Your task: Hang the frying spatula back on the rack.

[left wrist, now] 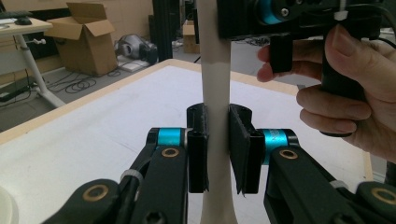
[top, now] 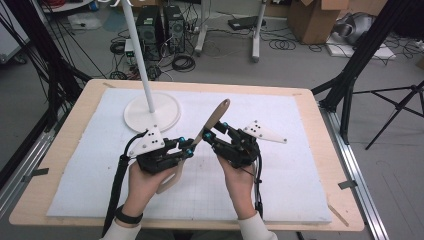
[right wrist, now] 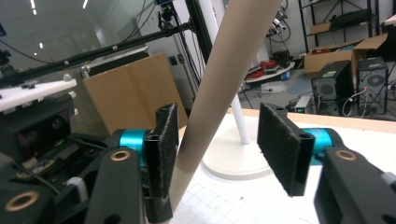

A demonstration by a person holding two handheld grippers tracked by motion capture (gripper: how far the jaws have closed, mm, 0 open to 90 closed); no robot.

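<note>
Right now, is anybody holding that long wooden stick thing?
Yes. The left gripper clamps the beige curved handle around its middle. The right gripper has it between its jaws, not yet pinched.

Stand base (top: 152,111) behind both grippers

Left tongs (left wrist: 217,149) clamped tight, right tongs (right wrist: 224,154) seemingly part-open, tilted upward

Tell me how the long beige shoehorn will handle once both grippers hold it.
The shoehorn looks rigid: it stands straight from the left gripper. Its smooth surface may slip. The right gripper touches one side, so it could pivot.
</note>
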